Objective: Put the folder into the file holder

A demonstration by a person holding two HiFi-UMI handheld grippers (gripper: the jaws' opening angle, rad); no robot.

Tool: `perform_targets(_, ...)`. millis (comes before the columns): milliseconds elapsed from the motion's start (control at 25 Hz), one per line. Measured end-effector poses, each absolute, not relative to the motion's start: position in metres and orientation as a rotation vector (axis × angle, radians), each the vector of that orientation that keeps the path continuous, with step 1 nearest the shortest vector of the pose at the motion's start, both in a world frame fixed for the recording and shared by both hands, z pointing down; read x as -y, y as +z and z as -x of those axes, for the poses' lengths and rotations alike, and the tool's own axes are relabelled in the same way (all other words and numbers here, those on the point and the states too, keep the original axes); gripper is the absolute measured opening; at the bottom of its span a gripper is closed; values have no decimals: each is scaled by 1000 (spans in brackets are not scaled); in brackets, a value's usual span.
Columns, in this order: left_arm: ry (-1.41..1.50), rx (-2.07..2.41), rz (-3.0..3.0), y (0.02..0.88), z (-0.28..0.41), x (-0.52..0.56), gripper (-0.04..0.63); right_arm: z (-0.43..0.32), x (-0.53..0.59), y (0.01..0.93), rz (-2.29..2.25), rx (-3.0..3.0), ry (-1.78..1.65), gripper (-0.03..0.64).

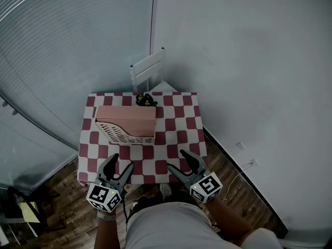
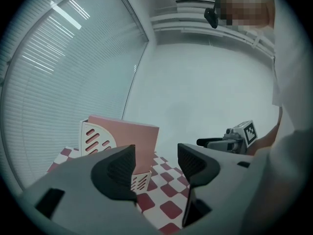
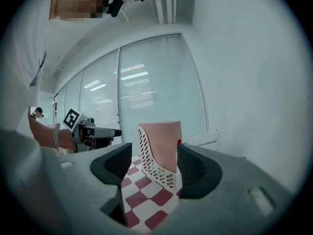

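Note:
A pink folder [image 1: 127, 113] stands inside the white perforated file holder [image 1: 120, 133] on the red-and-white checkered table [image 1: 179, 139]. Both grippers hover at the table's near edge, well short of the holder. My left gripper [image 1: 120, 162] is open with nothing between its jaws. My right gripper [image 1: 178, 161] is open too, jaws moderately apart and empty. In the left gripper view the folder [image 2: 139, 138] and holder [image 2: 95, 140] rise behind the left gripper [image 2: 156, 165]. The right gripper view shows the folder [image 3: 164, 141] in the holder [image 3: 150, 160] beyond the right gripper [image 3: 154, 163].
A small potted plant [image 1: 146, 100] sits at the table's far edge just behind the holder. A white chair [image 1: 148, 69] stands beyond the table in the corner. Window blinds run along the left and a plain wall along the right.

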State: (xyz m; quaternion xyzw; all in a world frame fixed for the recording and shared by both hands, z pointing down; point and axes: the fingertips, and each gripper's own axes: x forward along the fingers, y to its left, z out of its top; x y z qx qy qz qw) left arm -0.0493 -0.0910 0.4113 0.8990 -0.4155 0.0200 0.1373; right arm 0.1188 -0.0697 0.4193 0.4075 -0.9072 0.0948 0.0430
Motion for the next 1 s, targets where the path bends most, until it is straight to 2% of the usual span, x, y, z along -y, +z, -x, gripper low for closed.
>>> perform_targets(200,103,1198,-2629,413,47,84,264,-111,60,424,-1236,2735,254,270)
perform_targets(640,89,1150,-2618,410,48,79,264,-109,59,426,-1251,2712,246,270)
perform_targets(800,96,1145,-2628,409,48,79,224,-109,61,427,-1258,2709,250,269)
perform_targets(1000,111,1180,-2615,411,52,84,224,-106,64,428,-1251,2706,247,268)
